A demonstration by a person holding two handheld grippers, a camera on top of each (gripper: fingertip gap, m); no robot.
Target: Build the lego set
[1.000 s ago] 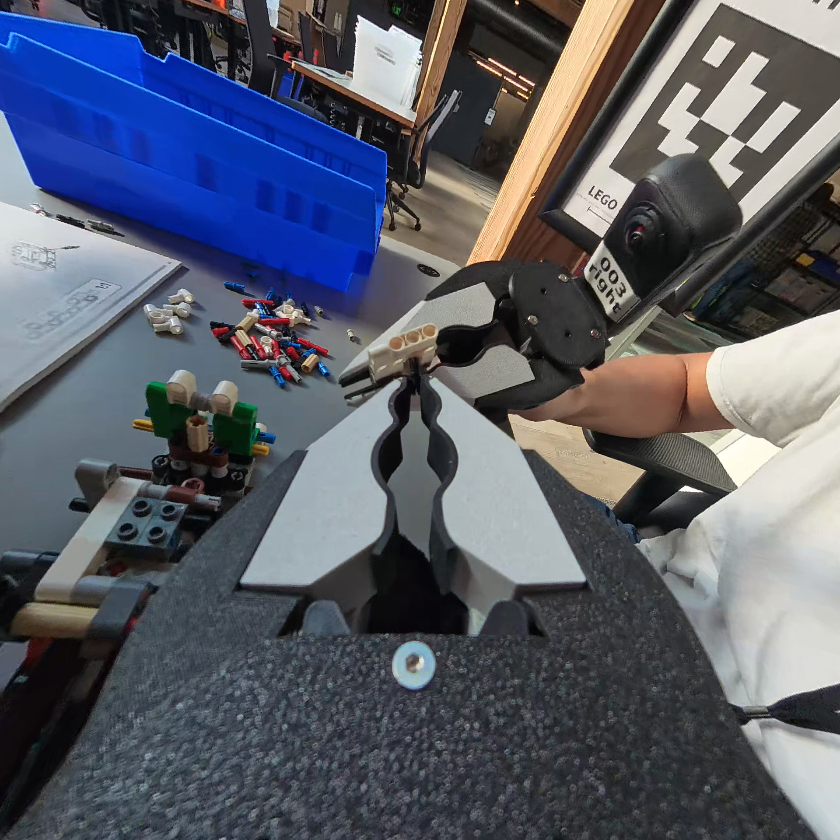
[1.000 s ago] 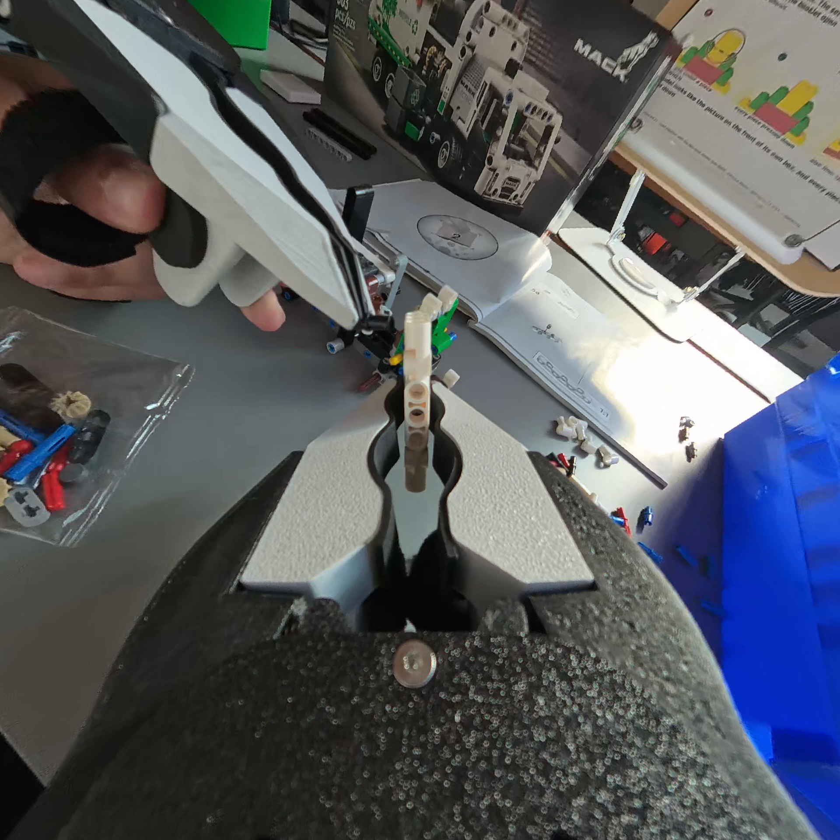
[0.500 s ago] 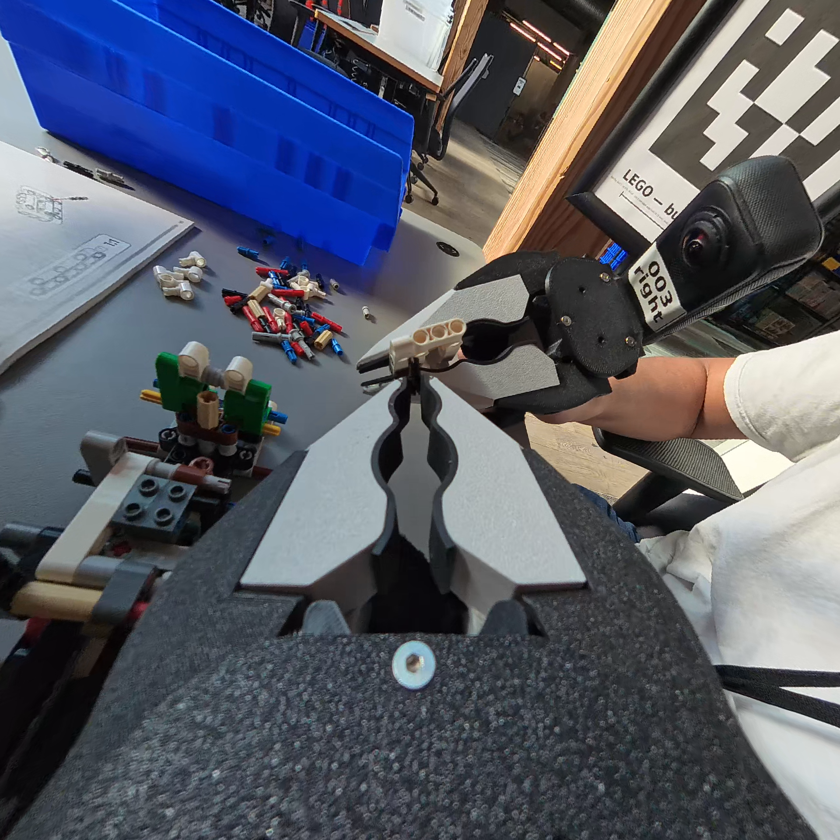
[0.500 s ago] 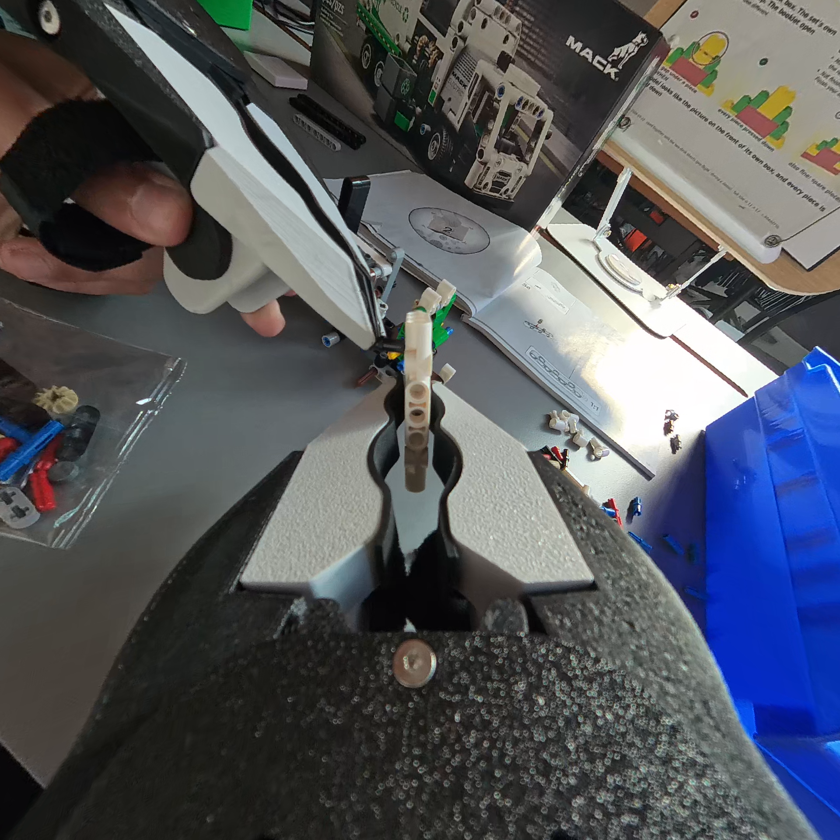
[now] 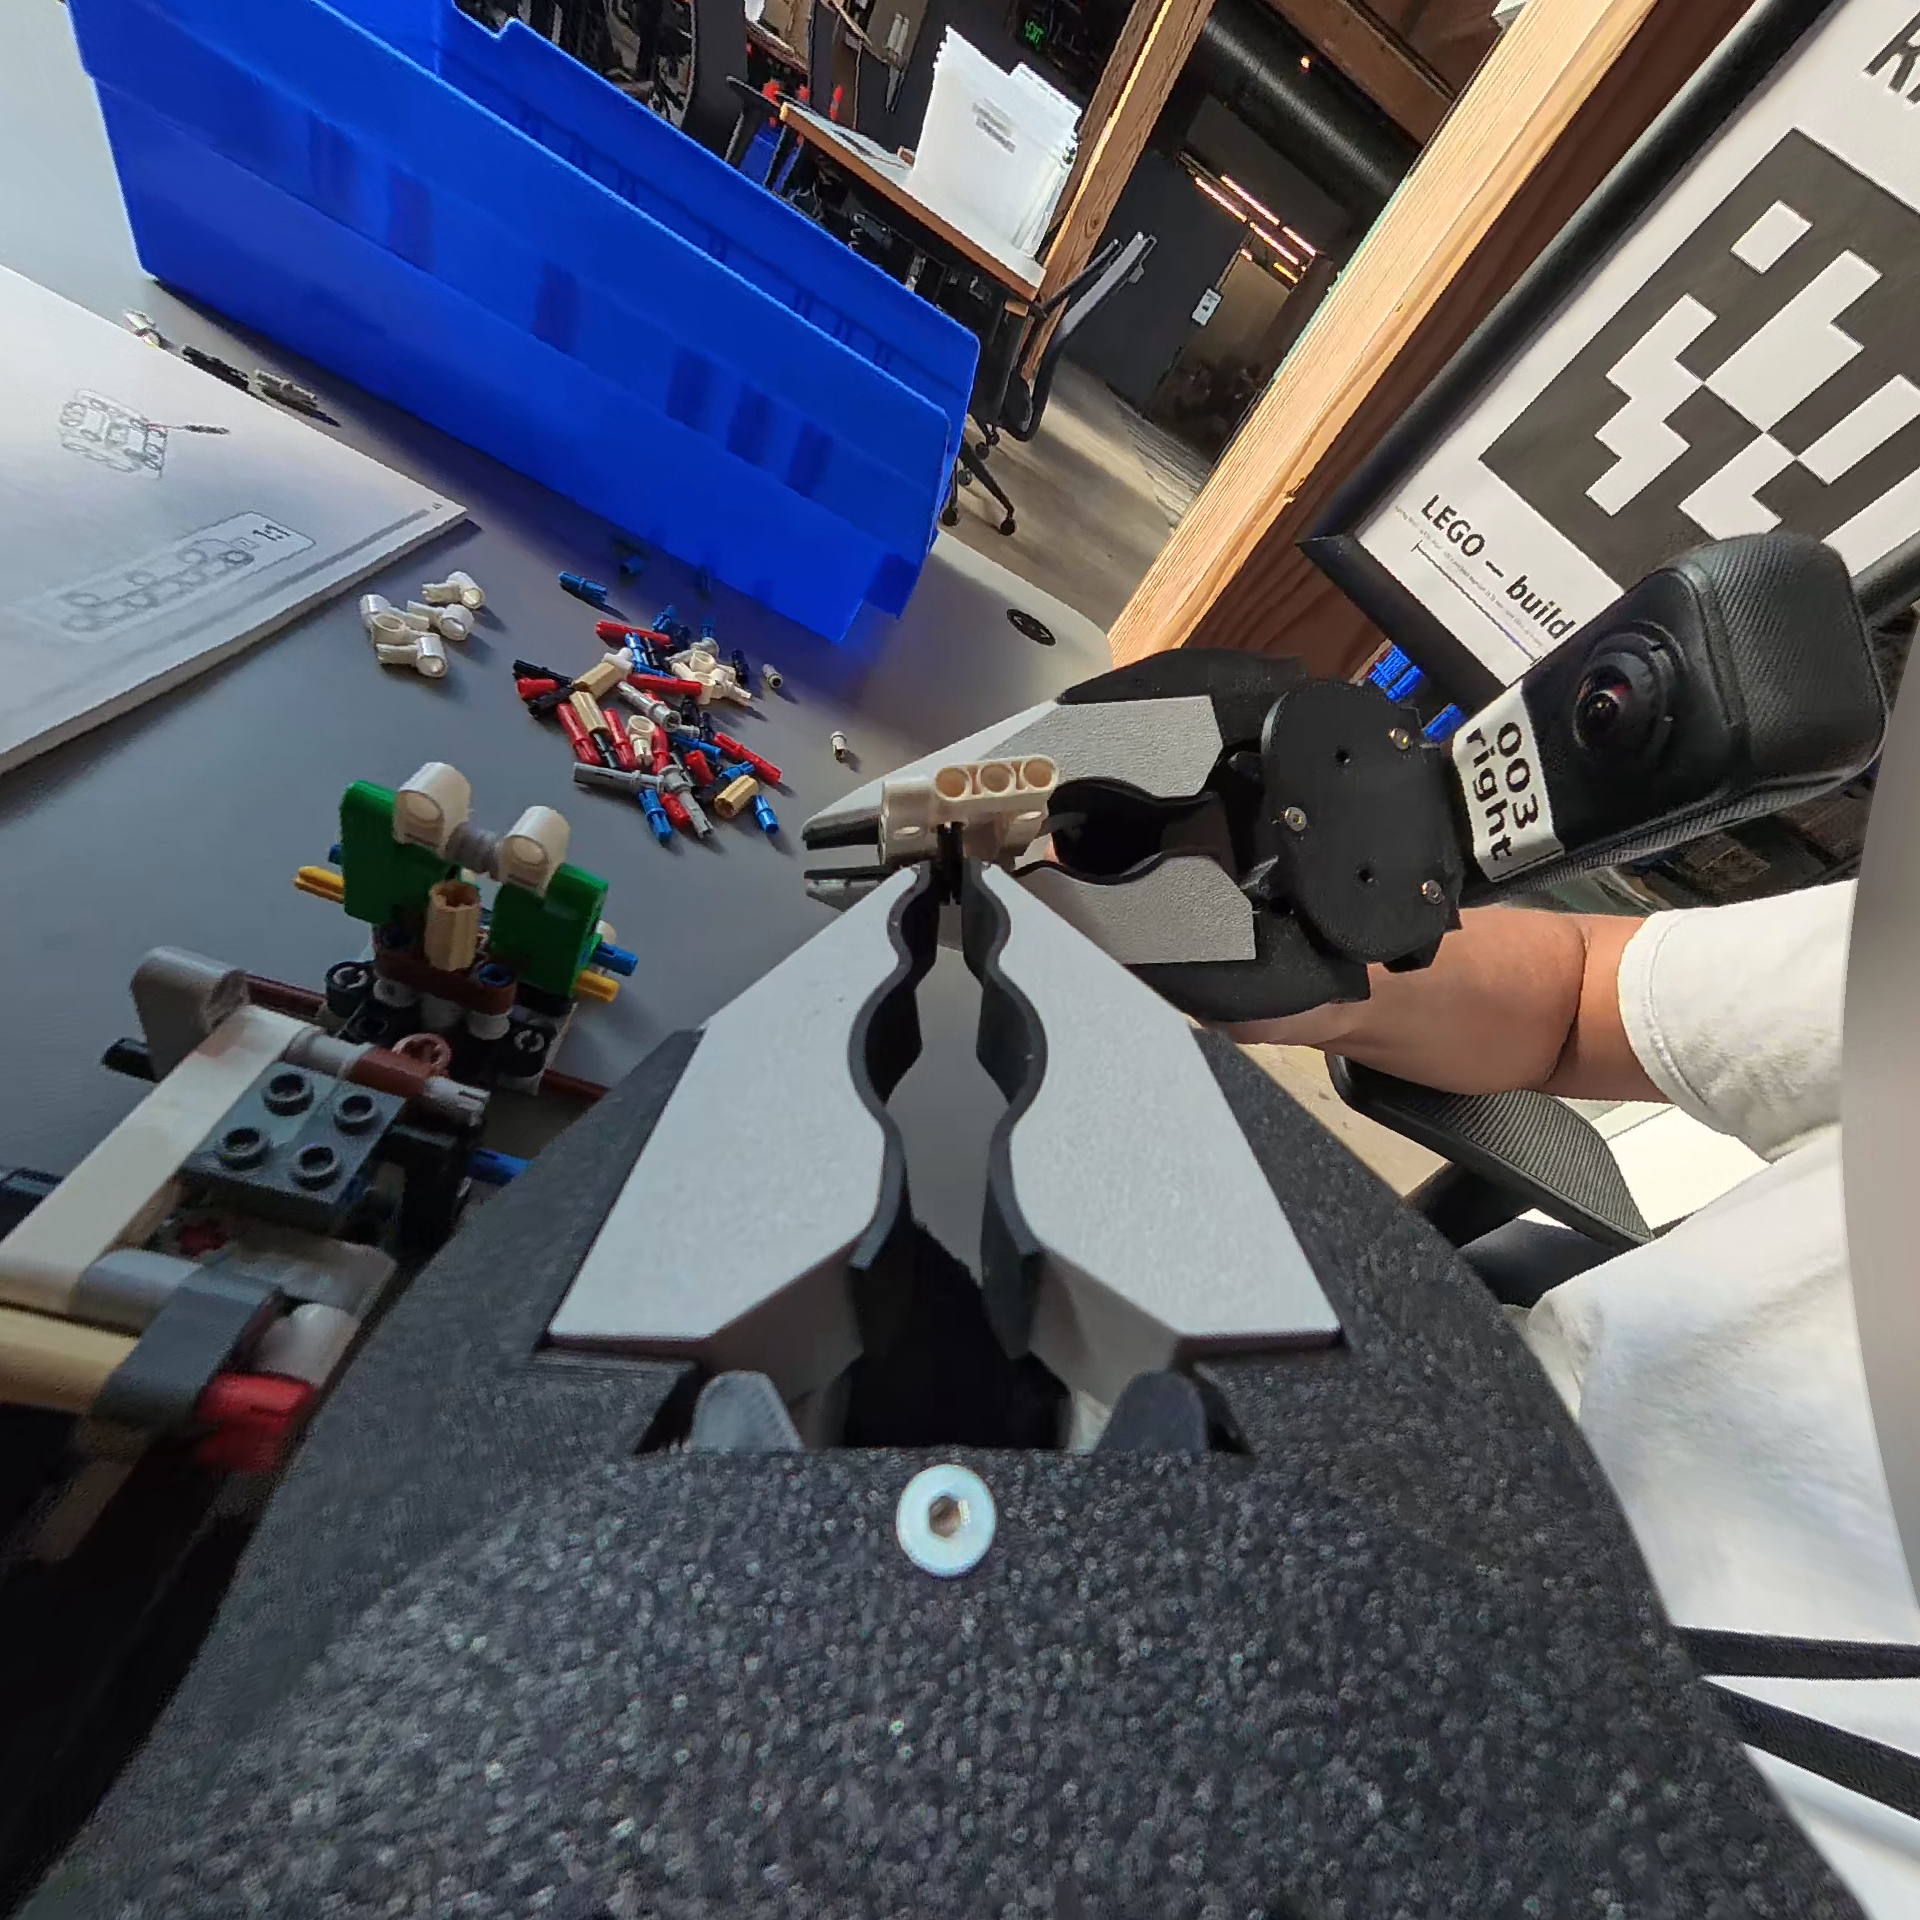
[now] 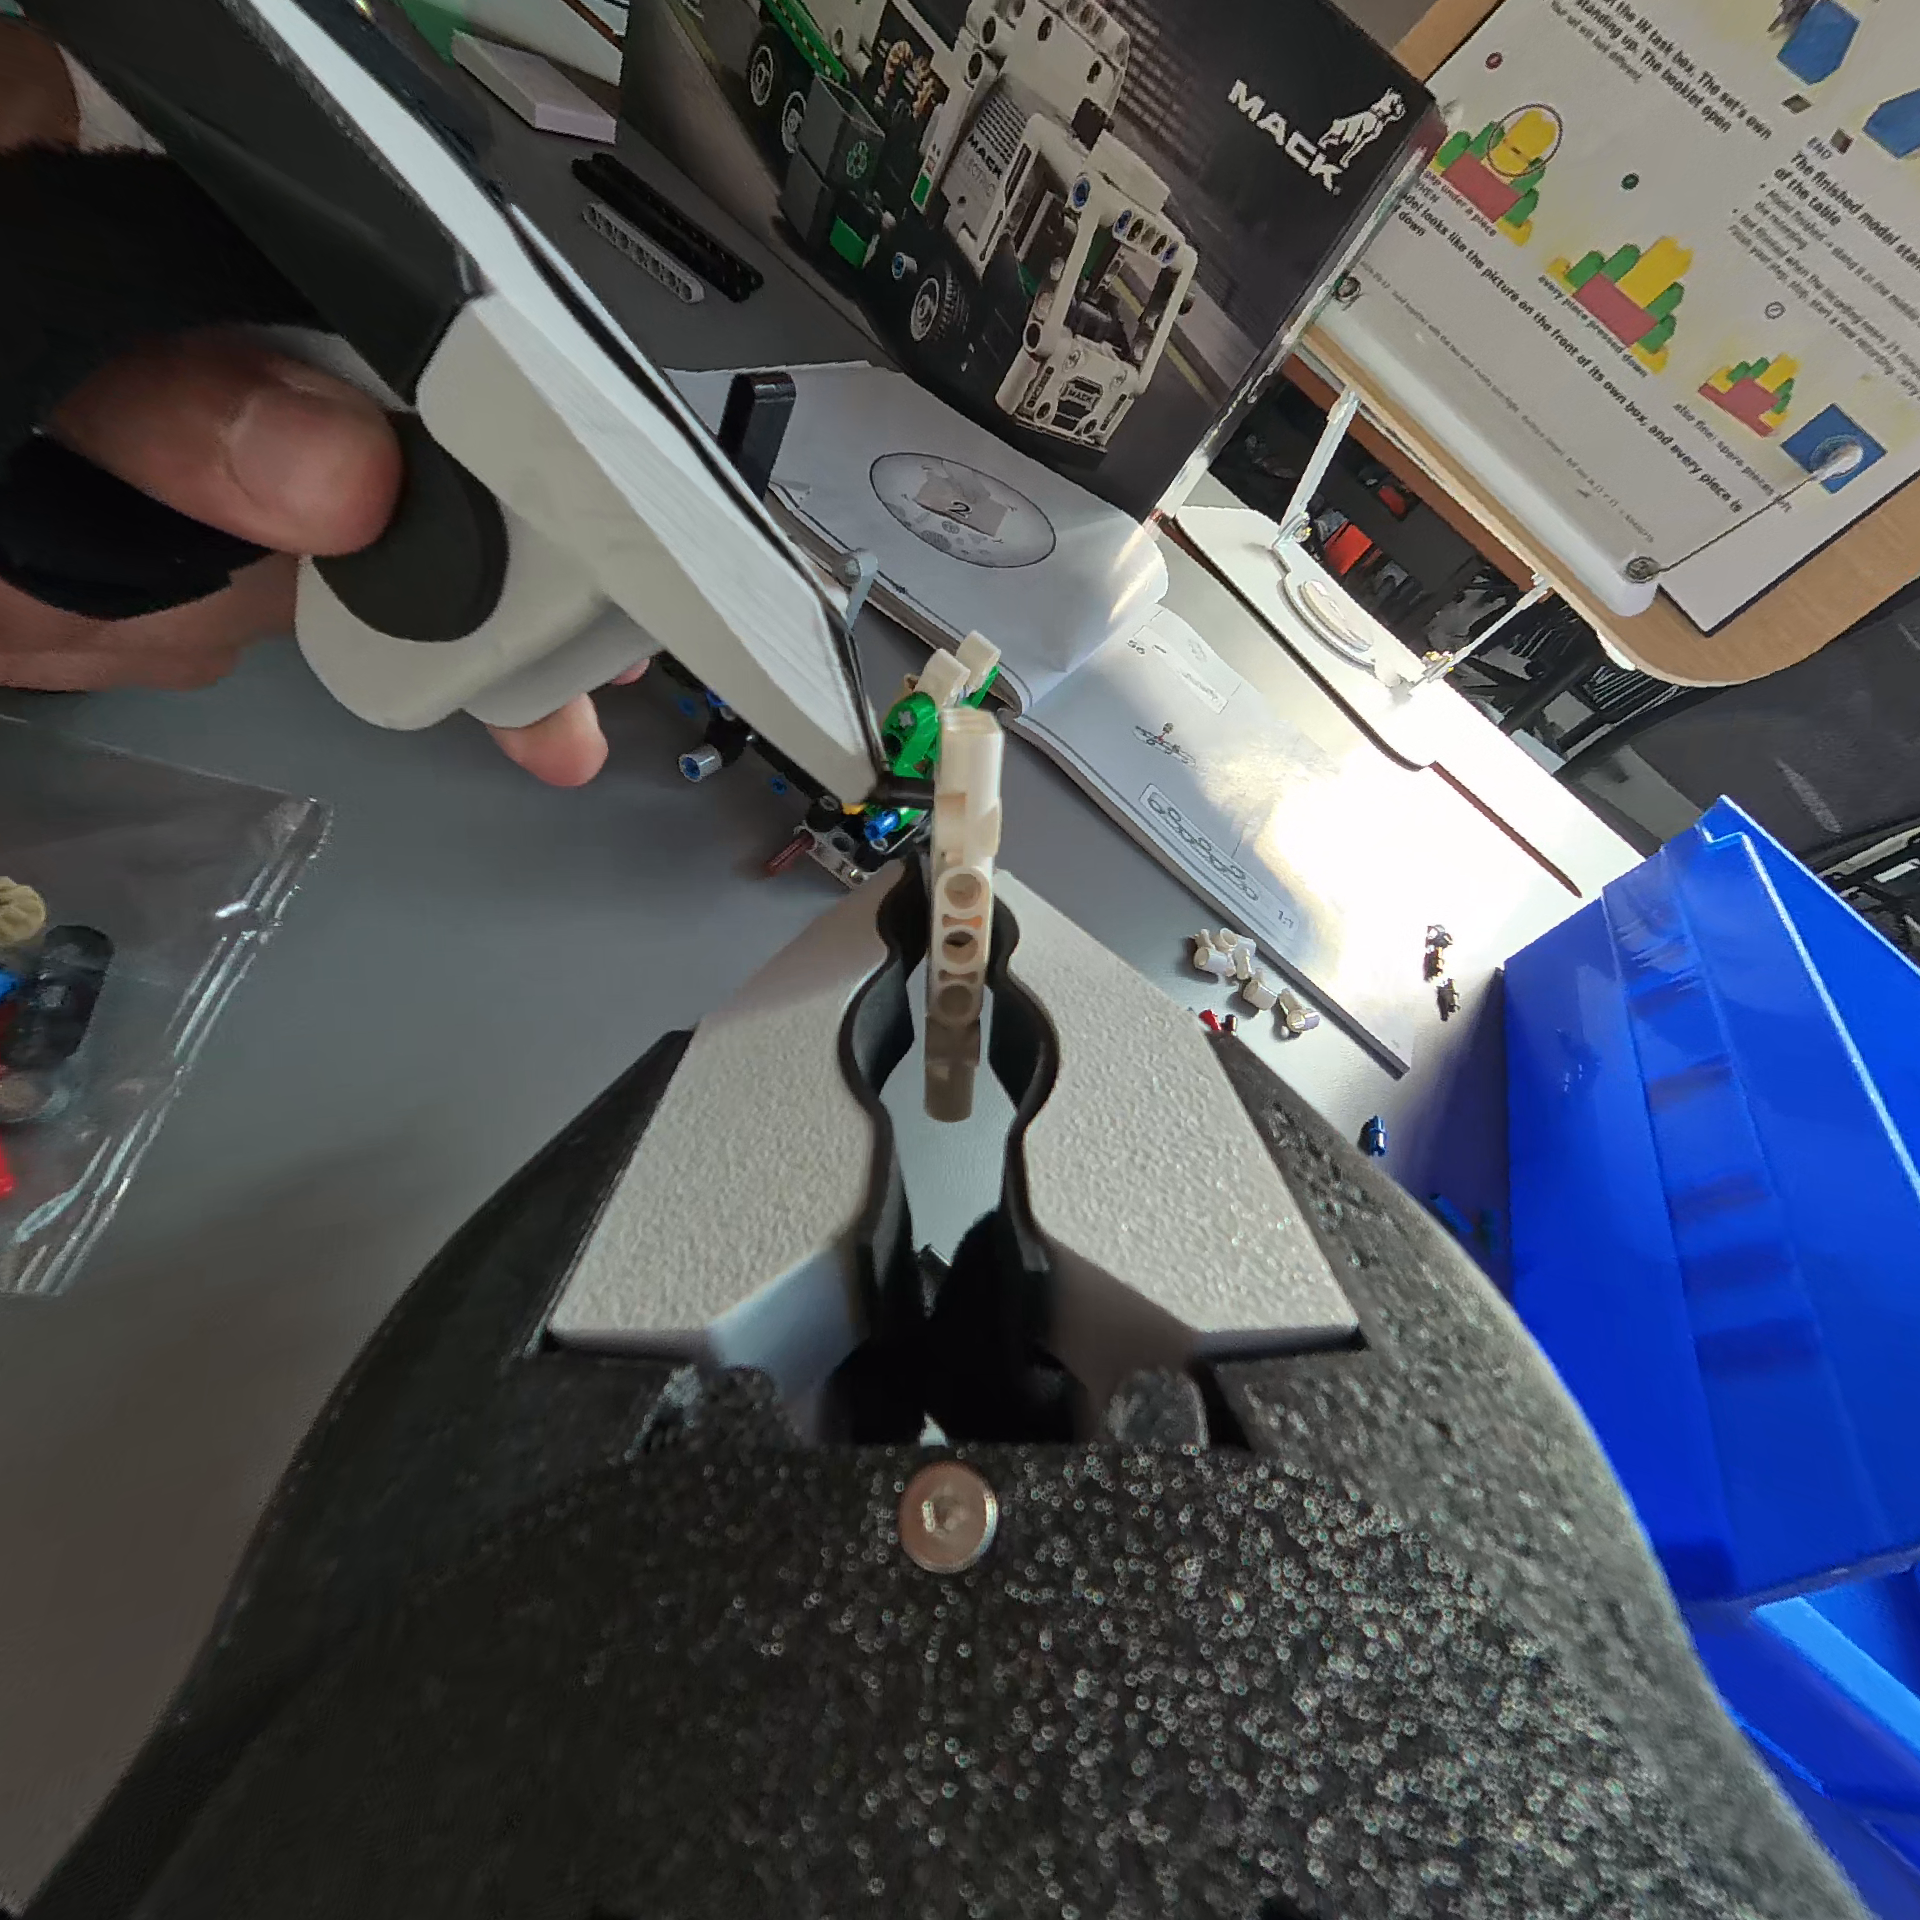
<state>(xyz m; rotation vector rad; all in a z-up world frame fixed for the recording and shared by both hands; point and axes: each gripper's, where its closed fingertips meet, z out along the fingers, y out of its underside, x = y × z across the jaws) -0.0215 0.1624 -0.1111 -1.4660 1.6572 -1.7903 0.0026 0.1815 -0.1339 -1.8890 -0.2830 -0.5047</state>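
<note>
White holed beam (image 6: 961, 883) pinched in right tongs (image 6: 958, 894), left tongs (image 5: 948, 868) clamping black pin (image 6: 902, 795) against it

Wooden post (image 5: 1340, 343), office chair (image 5: 1049, 343), dim workshop behind.

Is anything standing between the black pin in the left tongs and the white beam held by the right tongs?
Nothing visible. The left tongs pinch a small black pin whose tip already meets the underside of the white beam clamped in the right tongs; both are held above the grey table.
</note>
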